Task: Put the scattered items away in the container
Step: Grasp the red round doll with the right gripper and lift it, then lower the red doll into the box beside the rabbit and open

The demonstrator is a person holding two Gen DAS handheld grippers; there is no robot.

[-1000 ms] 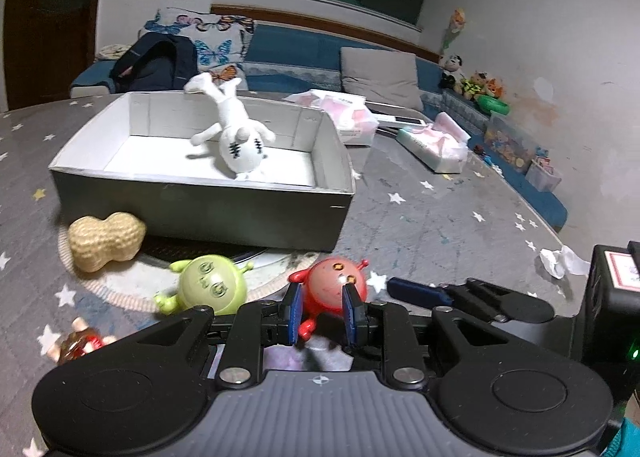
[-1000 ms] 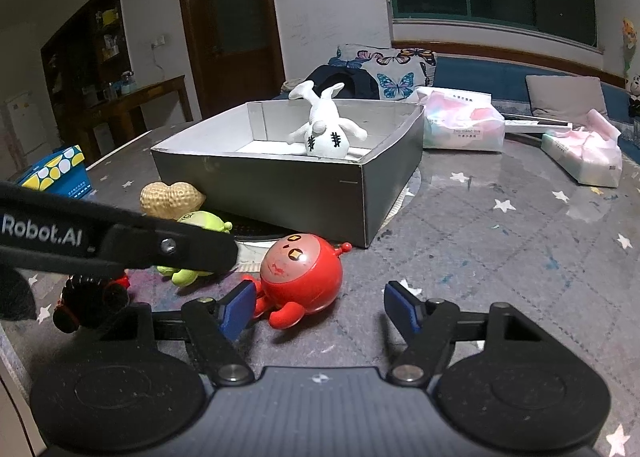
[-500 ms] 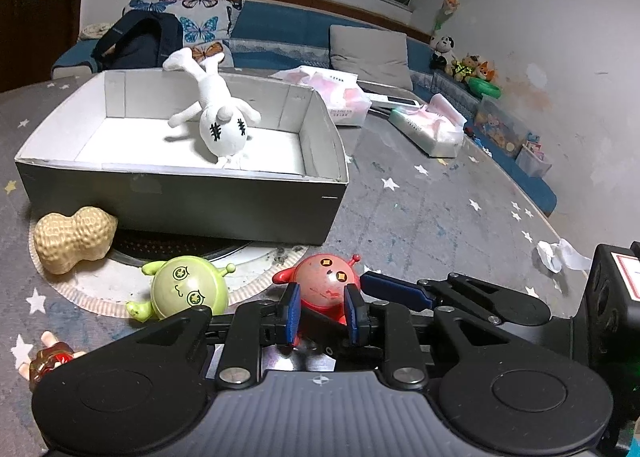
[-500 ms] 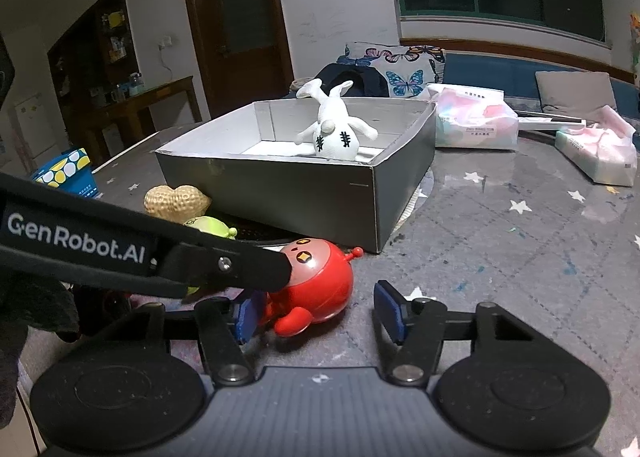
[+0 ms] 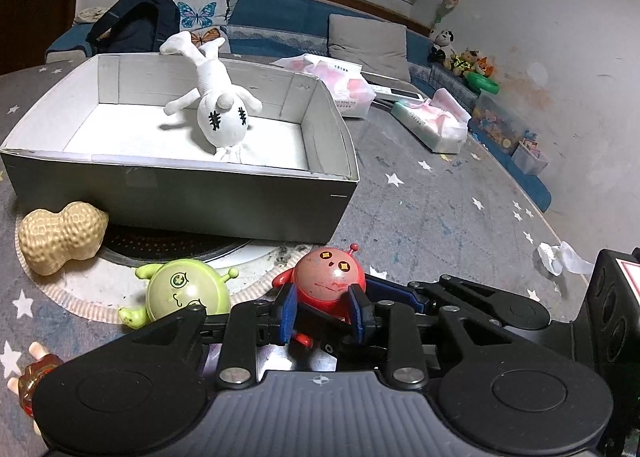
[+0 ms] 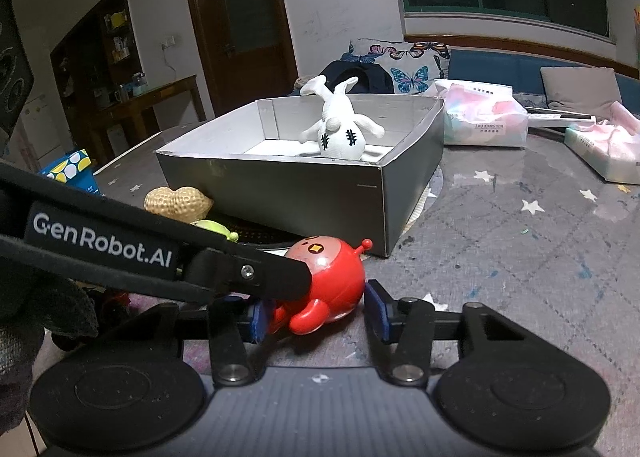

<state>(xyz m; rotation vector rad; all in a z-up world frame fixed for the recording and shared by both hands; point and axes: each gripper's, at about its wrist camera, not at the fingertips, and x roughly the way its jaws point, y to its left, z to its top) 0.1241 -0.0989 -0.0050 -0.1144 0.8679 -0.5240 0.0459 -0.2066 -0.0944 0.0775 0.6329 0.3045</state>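
Observation:
A round red toy (image 5: 329, 281) lies on the table in front of the grey box (image 5: 200, 193). My left gripper (image 5: 322, 312) is shut on the red toy, one blue pad on each side. My right gripper (image 6: 316, 315) is open, its pads standing either side of the same red toy (image 6: 332, 285). A white plush rabbit (image 5: 220, 113) lies head-down in the box, also seen in the right wrist view (image 6: 340, 129). A green round toy (image 5: 185, 292) and a peanut toy (image 5: 60, 235) lie left of the red toy.
A small orange figure (image 5: 34, 377) lies at the near left. Pink tissue packs (image 5: 432, 117) and a crumpled paper (image 5: 560, 259) lie to the right. A round mat (image 5: 100, 277) sits under the box. The left gripper's arm (image 6: 120, 249) crosses the right wrist view.
My left gripper has stayed shut on the red toy. My right gripper has moved in and narrowed around the red toy from the other side. The box appears closer.

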